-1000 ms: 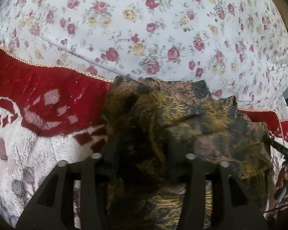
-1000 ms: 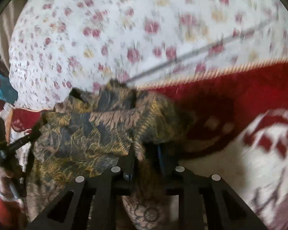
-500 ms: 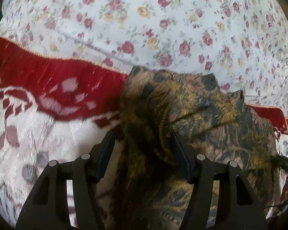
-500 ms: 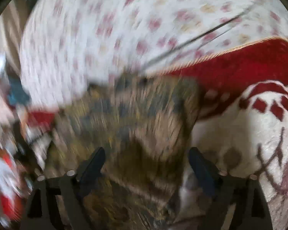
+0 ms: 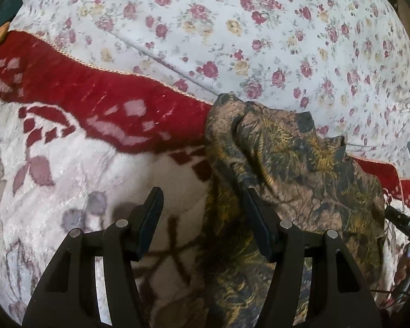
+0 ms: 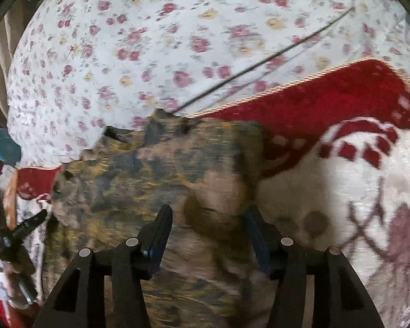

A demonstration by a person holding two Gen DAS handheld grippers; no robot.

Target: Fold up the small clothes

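- We see no container in either view; the one task item, a brown-and-gold patterned garment (image 5: 295,180), lies bunched on the bed.
- Our left gripper (image 5: 202,205) hangs with its fingers spread wide and nothing between them; its right finger (image 5: 255,218) sits at the garment's left edge, though we cannot tell whether it touches.
- Our right gripper (image 6: 209,224) is likewise spread wide, poised over the garment (image 6: 155,175) with cloth showing between the fingers and not pinched.
- The garment rests on a plush cream blanket with a red border (image 5: 95,101) and gold cord trim, its far edge reaching onto a white sheet printed with roses (image 5: 232,27).
- A dark straight line (image 6: 262,63) crosses the sheet in the right wrist view; we cannot say what it is.
- Beyond the bed, we make out only tan fabric (image 6: 0,41) at the upper left of the right wrist view.
- The right wrist view is motion-blurred, so the garment's folds are hard to read there.
- The other gripper's dark tip (image 6: 22,229) pokes in at the left rim, beside red and white clutter we cannot identify.
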